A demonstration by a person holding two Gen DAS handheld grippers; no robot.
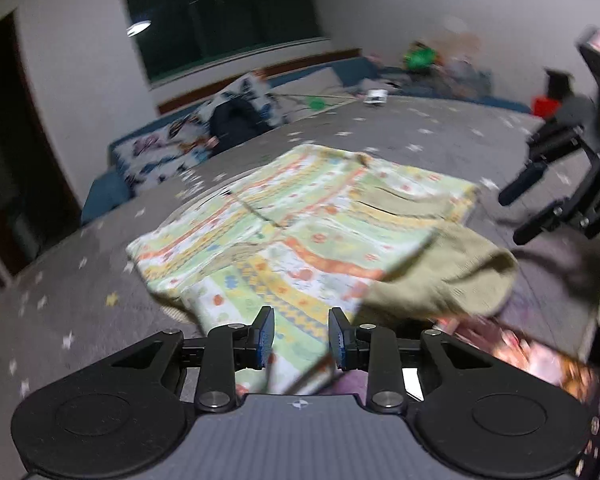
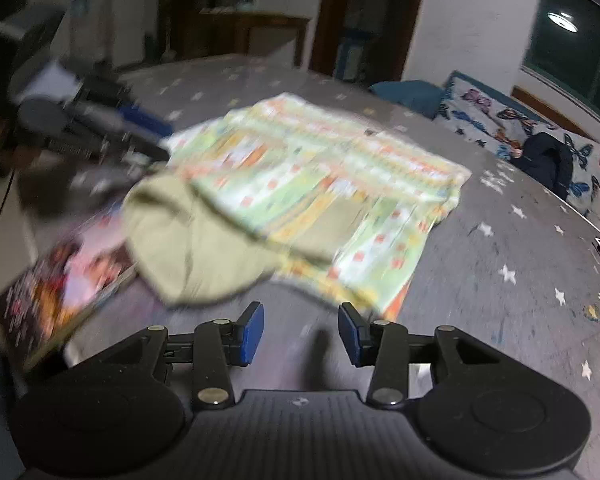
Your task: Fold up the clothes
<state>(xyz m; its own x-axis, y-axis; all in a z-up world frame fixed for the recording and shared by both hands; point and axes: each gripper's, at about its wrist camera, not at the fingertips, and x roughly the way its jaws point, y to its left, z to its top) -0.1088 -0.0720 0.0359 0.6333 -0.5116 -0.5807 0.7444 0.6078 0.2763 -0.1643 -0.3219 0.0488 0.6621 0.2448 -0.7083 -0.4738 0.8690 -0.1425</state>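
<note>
Left tongs (image 1: pixel 302 338) stand partly apart, blue pads (image 1: pixel 266 336) facing each other with a clear gap. The near edge of the patterned cloth (image 1: pixel 300 224) shows in that gap, just beyond the tips, but neither pad presses on it, so nothing is gripped. Whether the tips brush the fabric I cannot tell, because the picture is blurred.

Right tongs (image 2: pixel 301 334) are also partly apart, a little wider than the left pair. Between their pads (image 2: pixel 252 334) only the grey bed cover (image 2: pixel 500 320) with its small white stars shows, plus a dark shadow. They hold nothing and touch nothing. Seen from the left camera, the right tongs (image 1: pixel 528 208) hang off the cloth's right edge, above the cover, jaws apart.

The cloth lies spread on the bed, striped in pale green, yellow and orange with little figures. It sits ahead of both tongs: its near edge reaches the left pair, while for the right pair it lies just ahead and mostly to the left. A plain olive part (image 2: pixel 188 248) of the garment is turned out at the corner nearest the right tongs, lying over the patterned part's edge. Beside that olive part, at the bed's edge, rests a flat picture book (image 2: pixel 64 288) with a bright cover, partly under the fabric.

Farther back, butterfly-print pillows (image 1: pixel 168 148) and a dark bundle (image 1: pixel 236 120) lie against the wall under a window (image 1: pixel 224 20).
</note>
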